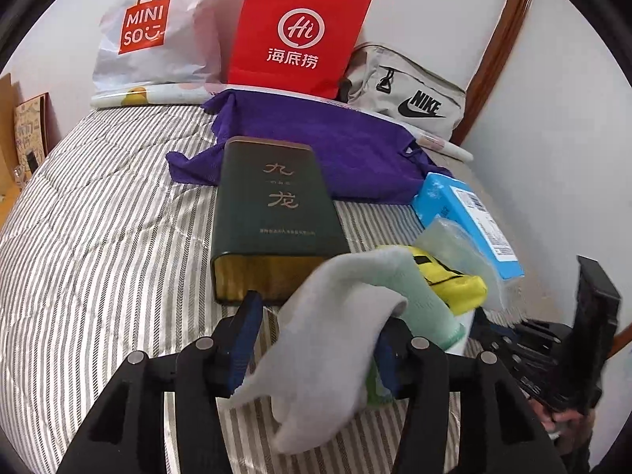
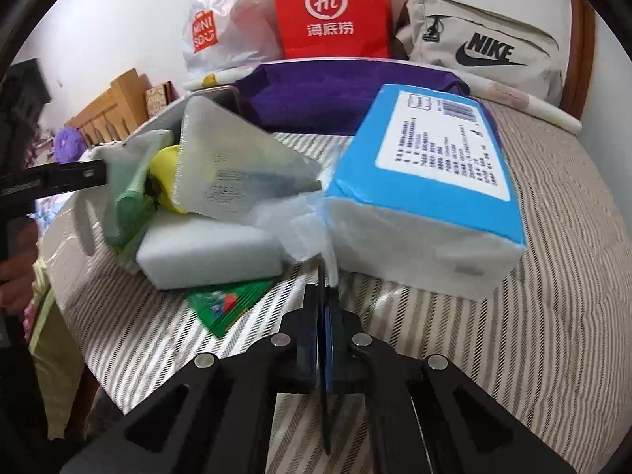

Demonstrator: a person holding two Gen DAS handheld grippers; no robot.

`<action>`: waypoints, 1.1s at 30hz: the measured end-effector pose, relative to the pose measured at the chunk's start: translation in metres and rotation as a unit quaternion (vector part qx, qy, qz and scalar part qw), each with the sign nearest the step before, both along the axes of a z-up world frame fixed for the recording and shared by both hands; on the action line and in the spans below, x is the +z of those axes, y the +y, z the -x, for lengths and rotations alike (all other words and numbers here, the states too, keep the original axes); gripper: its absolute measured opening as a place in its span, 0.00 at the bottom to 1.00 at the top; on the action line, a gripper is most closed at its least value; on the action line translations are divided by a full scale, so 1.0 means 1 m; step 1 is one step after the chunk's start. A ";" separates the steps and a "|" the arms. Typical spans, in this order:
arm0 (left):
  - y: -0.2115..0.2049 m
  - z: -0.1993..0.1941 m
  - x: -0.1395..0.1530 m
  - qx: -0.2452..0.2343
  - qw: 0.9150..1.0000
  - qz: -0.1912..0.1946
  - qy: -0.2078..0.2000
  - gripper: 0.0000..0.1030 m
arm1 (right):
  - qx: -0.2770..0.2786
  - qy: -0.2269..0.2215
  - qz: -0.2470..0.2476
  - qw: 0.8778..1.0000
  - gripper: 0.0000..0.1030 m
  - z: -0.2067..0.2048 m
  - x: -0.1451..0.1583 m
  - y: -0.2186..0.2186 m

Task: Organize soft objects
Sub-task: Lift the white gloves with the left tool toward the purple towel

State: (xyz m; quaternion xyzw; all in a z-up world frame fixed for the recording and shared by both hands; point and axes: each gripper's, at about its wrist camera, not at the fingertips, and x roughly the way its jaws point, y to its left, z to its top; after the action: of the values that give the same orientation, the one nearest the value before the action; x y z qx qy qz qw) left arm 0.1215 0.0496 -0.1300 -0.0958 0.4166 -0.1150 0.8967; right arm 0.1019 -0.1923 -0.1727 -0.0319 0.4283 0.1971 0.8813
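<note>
While soft things lay heaped on the striped grey-and-white quilted bedspread (image 1: 98, 237), the left gripper (image 1: 312, 339) stood with its jaws spread wide, a limp pale grey cloth (image 1: 335, 316) draped between its blue-padded fingers (image 1: 243, 339) and hanging loose rather than pinched. Just right of that grey cloth sat a folded mint-green cloth (image 1: 424, 296) and a crumpled yellow fabric piece (image 1: 454, 280), with the dark green rectangular tin box (image 1: 272, 217) lying just behind and a spread purple towel (image 1: 335, 146) farther back. The right gripper (image 2: 324, 296) was clenched on a thin white tissue sheet (image 2: 304, 233) drawn from the blue-wrapped soft tissue pack (image 2: 430, 197), which rested on the bedspread well to the right of the grey cloth. A white foam block (image 2: 209, 252) and a clear plastic pouch (image 2: 233, 170) lay between the pack and the grey cloth, above a green flat packet (image 2: 229, 300). The sorting appeared to be at an early gathering stage, with the grey cloth either being taken up or let go. The next move would likely call for the left jaws to close firmly on the cloth's bulk, and for the right to keep from tearing the fragile sheet.
</note>
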 end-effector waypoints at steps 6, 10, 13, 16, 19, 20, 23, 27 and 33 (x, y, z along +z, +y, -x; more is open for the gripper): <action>0.003 0.000 -0.002 -0.001 1.000 0.023 -0.003 0.13 | 0.032 -0.027 -0.031 0.999 0.03 0.026 0.023 0.001; 0.008 0.011 0.008 0.005 0.999 0.026 -0.017 0.12 | 0.036 -0.044 -0.065 0.996 0.03 0.035 0.043 0.000; 0.012 0.020 0.016 0.014 0.999 0.011 -0.027 0.12 | 0.037 -0.054 -0.061 0.996 0.03 0.042 0.051 0.001; 0.018 0.029 0.019 0.021 0.999 0.005 -0.028 0.11 | 0.024 -0.057 -0.049 0.997 0.03 0.052 0.052 -0.007; 0.026 0.037 0.017 0.034 0.999 -0.003 -0.022 0.11 | -0.005 -0.052 -0.037 0.998 0.03 0.055 0.048 -0.024; 0.028 0.040 0.016 0.038 0.999 -0.005 -0.019 0.11 | -0.017 -0.047 -0.032 0.998 0.03 0.055 0.045 -0.032; 0.036 0.052 0.014 0.046 0.999 -0.013 -0.014 0.11 | -0.046 -0.027 -0.007 0.999 0.03 0.055 0.031 -0.047; 0.039 0.060 0.007 0.049 0.998 -0.032 0.002 0.11 | -0.071 -0.001 0.000 0.998 0.03 0.051 0.013 -0.059; 0.035 0.047 -0.017 0.056 0.997 -0.050 0.028 0.11 | -0.077 0.009 0.001 0.997 0.03 0.040 -0.001 -0.059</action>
State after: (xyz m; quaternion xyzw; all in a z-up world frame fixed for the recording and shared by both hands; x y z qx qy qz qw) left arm 0.0748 0.0842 -0.1471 -0.0771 0.4407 -0.0411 0.8934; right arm 0.0616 -0.2510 -0.1732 0.0020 0.4380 0.1280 0.8898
